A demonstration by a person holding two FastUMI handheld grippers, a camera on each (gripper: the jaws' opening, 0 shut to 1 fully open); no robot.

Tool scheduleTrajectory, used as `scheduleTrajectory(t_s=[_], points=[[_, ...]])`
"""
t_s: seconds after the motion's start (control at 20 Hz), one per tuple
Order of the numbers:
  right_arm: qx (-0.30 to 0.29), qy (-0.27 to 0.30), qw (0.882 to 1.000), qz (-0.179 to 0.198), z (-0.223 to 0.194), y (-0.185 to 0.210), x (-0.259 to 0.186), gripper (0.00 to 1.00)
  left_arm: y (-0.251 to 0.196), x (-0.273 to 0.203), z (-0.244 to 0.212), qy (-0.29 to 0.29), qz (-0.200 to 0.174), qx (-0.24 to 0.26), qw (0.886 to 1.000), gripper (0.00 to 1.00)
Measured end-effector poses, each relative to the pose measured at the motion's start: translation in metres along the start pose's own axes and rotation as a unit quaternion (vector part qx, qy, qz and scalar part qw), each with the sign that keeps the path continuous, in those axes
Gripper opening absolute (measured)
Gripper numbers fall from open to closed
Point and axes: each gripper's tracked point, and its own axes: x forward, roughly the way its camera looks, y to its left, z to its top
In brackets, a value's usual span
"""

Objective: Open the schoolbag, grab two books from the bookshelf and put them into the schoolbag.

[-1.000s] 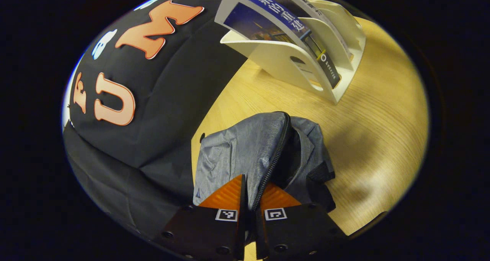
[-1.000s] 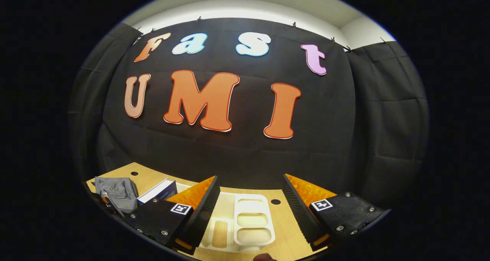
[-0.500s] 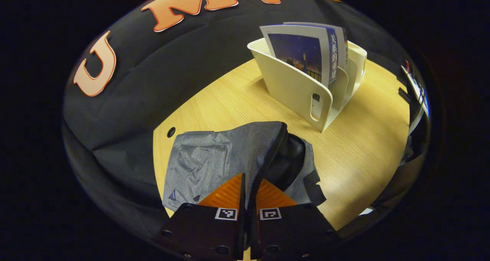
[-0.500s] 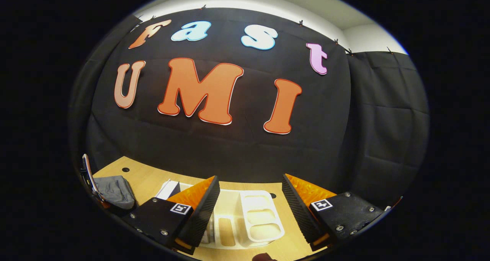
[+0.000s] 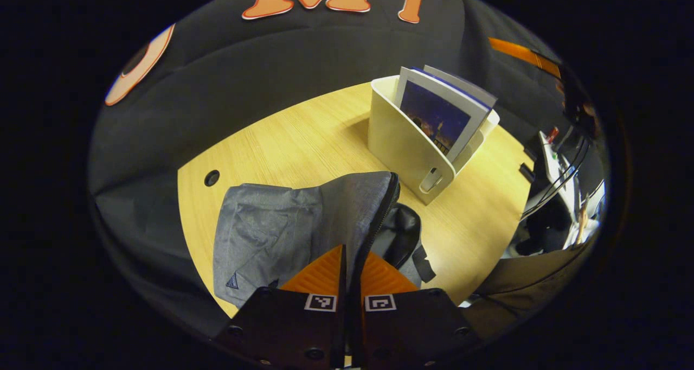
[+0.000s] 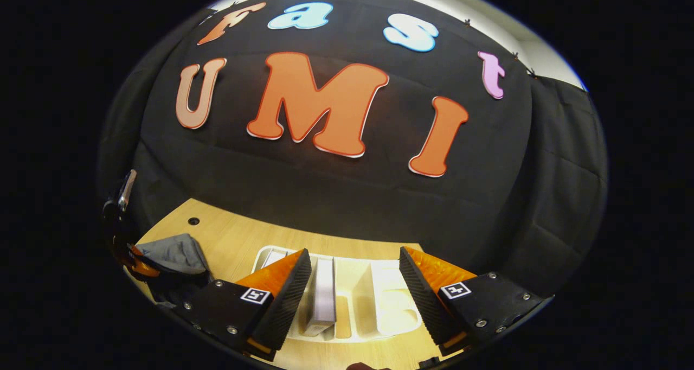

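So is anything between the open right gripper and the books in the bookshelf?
Nothing visible. The right gripper hangs open directly above the bookshelf, and a book's top edge shows in the gap between its fingers, nothing lying over it.

The schoolbag [image 5: 303,218] hides its zipper end between the gripper's fingers.

The schoolbag [image 5: 271,229] is matt grey woven cloth with a dark toothed zip and a glossy black lining. The table [image 5: 282,142] is pale wood grain — smooth. The bookshelf [image 5: 401,147] looks like smooth cream plastic; the book [image 5: 434,115] has a glossy paper cover.
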Motion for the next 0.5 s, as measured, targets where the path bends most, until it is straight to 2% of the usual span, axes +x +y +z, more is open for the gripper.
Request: scheduleTrajectory(t_s=[0.15,0.3,0.5], points=[[0.008,0.072,0.996,0.043,-0.019,0.028,0.004,0.98,0.007,-0.01,0.009,0.013,-0.037,-0.008,0.999,0.05],[0.019,0.139,0.987,0.08,-0.036,0.052,0.002,0.99,0.01,-0.02,0.015,0.026,-0.076,-0.003,0.997,0.05],[0.021,0.199,0.974,0.104,-0.046,0.073,0.015,0.99,0.018,-0.03,0.029,0.039,-0.098,0.006,0.994,0.05]])
